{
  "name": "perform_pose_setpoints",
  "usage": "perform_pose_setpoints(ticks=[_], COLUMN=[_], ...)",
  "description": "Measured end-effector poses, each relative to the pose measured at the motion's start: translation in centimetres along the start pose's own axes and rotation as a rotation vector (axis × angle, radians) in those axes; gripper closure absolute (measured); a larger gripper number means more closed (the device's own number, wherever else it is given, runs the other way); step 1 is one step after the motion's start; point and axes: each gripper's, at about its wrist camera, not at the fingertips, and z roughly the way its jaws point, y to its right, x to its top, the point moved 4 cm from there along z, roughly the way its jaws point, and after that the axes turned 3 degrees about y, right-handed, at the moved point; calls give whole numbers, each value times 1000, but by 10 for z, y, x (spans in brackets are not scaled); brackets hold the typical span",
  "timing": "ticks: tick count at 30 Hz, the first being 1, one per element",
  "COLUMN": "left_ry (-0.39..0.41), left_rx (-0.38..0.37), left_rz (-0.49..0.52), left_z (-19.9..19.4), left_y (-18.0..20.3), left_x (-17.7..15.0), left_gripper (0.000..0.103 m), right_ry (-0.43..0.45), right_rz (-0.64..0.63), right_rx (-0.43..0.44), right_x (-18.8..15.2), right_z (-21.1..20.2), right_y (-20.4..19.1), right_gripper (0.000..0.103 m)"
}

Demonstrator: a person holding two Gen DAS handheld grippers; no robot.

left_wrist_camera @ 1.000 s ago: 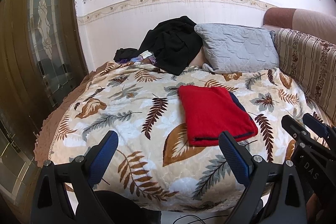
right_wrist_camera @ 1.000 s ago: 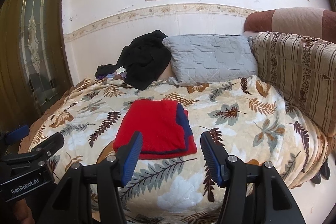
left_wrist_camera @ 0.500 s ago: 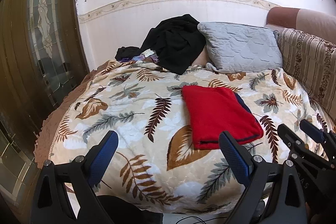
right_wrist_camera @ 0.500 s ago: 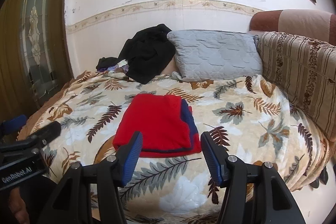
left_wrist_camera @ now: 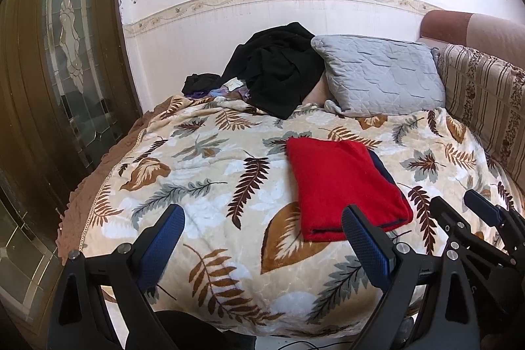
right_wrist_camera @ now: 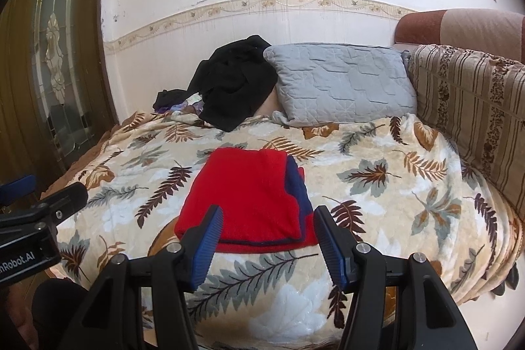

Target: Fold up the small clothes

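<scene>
A red garment (left_wrist_camera: 341, 186) with a dark blue edge lies folded flat on the leaf-patterned blanket (left_wrist_camera: 210, 179). The right wrist view shows the same red garment (right_wrist_camera: 249, 195) just beyond my right gripper (right_wrist_camera: 267, 238), whose blue pads stand apart with nothing between them. My left gripper (left_wrist_camera: 262, 235) hovers over the blanket's near edge, to the left of the garment, its jaws wide and empty. Each gripper shows at the side of the other's view: the right gripper (left_wrist_camera: 469, 215) and the left gripper (right_wrist_camera: 39, 195).
A heap of black clothes (left_wrist_camera: 275, 68) and a grey quilted pillow (left_wrist_camera: 377, 77) lie at the back by the wall. A striped cushion (left_wrist_camera: 485, 107) lines the right side. A glass-panelled wooden door (left_wrist_camera: 65, 54) stands at the left.
The right gripper has crept a little closer to the red garment. The left gripper has stayed about where it was, and both jaws kept their spread.
</scene>
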Motion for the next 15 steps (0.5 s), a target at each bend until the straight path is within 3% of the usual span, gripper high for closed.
perform_pose_setpoints(ticks=[15], left_ry=[-25], left_rx=[-7], left_rz=[-15], left_z=[21], left_y=[-5], left_x=[-1], left_gripper=[7], right_ry=[-3], right_rz=[-16], right_rx=[-4], right_x=[2], right_z=[14], right_y=[-10], right_gripper=[41])
